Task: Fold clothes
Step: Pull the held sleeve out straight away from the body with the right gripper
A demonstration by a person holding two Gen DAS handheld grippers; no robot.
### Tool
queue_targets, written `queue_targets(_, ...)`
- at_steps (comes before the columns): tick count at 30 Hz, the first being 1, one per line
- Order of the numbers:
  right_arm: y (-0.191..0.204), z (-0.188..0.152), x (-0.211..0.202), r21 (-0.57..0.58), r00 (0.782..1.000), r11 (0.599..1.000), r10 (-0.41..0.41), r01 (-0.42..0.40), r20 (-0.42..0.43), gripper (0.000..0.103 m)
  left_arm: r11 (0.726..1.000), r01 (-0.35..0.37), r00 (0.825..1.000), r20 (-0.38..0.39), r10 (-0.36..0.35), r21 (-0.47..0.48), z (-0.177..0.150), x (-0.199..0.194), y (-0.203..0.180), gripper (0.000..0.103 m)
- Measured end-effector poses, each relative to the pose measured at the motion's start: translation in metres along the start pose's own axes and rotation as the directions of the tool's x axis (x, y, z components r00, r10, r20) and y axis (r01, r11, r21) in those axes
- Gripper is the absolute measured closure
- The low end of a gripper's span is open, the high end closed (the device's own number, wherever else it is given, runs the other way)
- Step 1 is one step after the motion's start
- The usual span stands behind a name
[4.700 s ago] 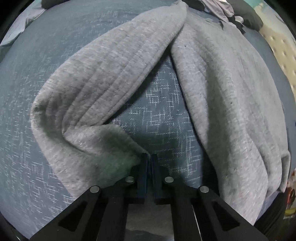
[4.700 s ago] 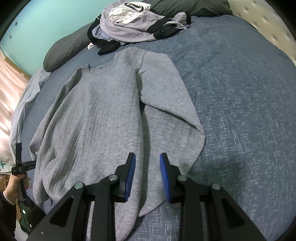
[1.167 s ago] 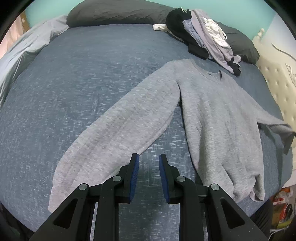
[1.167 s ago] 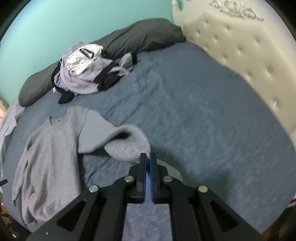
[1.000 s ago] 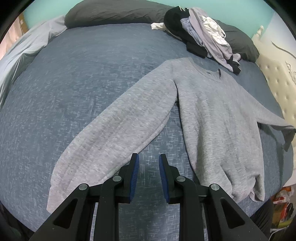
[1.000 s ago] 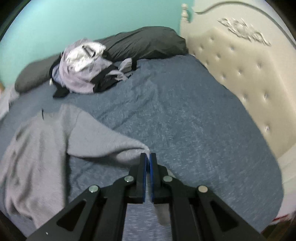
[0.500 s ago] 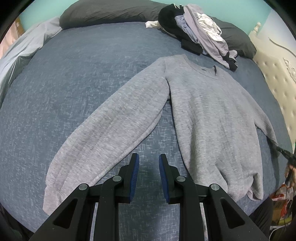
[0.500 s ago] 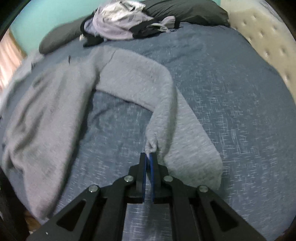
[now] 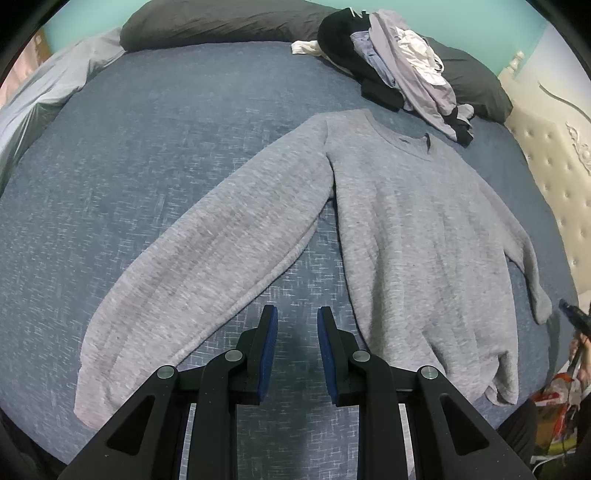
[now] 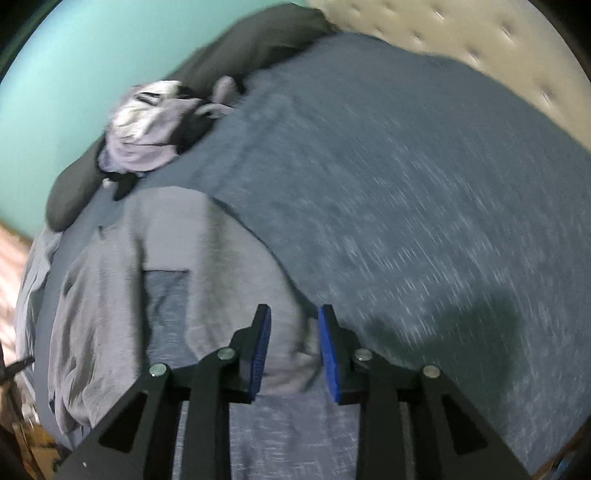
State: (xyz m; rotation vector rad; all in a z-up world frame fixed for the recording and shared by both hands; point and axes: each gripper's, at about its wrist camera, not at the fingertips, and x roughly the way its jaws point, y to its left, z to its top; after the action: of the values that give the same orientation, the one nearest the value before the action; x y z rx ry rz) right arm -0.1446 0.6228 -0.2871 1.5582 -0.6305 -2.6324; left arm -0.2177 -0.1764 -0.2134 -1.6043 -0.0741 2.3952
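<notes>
A grey sweatshirt (image 9: 417, 236) lies spread face up on the blue bedspread (image 9: 155, 140), its left sleeve (image 9: 207, 280) stretched out flat toward the near left. My left gripper (image 9: 294, 332) hovers open over bare bedspread between that sleeve and the sweatshirt's body, with nothing between its fingers. In the blurred right wrist view, my right gripper (image 10: 293, 332) has its jaws opening; the cuff end of the other sleeve (image 10: 229, 280) lies between the blue pads (image 10: 261, 343), which stand apart from it. The right gripper's tip (image 9: 572, 317) shows beside that cuff at the far right.
A heap of mixed clothes (image 9: 399, 74) sits at the far end of the bed against dark grey pillows (image 9: 207, 22). A cream tufted headboard (image 9: 554, 155) runs along the right. A pale grey sheet (image 9: 40, 96) bunches at the far left. A hand and colourful packaging (image 9: 561, 398) show low right.
The right gripper came down to the bed with the sleeve cuff and its jaws have parted, letting the cuff go. The sleeve now lies stretched out. The left gripper stayed open and hardly moved.
</notes>
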Motion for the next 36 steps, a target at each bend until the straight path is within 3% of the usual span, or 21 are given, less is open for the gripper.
queue_targets(3,-0.01,-0.008,0.016,0.048,0.999,0.999,-0.007,0.009,-0.037,0.076,1.0,-0.003,1.0,-0.002,0.003,0.001,0.0,0.0,0.0,0.079)
queue_targets(7,-0.011,-0.017,0.033,0.081,0.997,0.996,0.041,-0.036,-0.065,0.076,1.0,-0.005,1.0,0.0,0.005,0.003,0.001,-0.002,-0.001,0.079)
queue_targets(16,-0.01,-0.027,0.038,0.088,0.991,0.99,0.119,-0.113,-0.066,0.076,1.0,-0.009,1.0,-0.004,0.009,0.015,-0.001,-0.003,-0.003,0.079)
queue_targets(21,0.0,-0.028,0.036,0.011,0.993,0.995,0.098,-0.097,-0.07,0.094,1.0,-0.013,1.0,-0.004,0.013,0.009,-0.001,-0.004,-0.002,0.079)
queue_targets(28,-0.018,-0.012,-0.003,0.025,0.997,0.998,0.054,-0.055,0.05,0.096,1.0,-0.01,1.0,0.0,0.01,0.017,0.001,-0.004,-0.006,0.079)
queue_targets(36,-0.057,0.024,-0.058,0.094,0.984,0.995,-0.037,0.02,0.175,0.096,1.0,-0.014,1.0,-0.001,0.014,0.021,0.002,-0.002,-0.009,0.079)
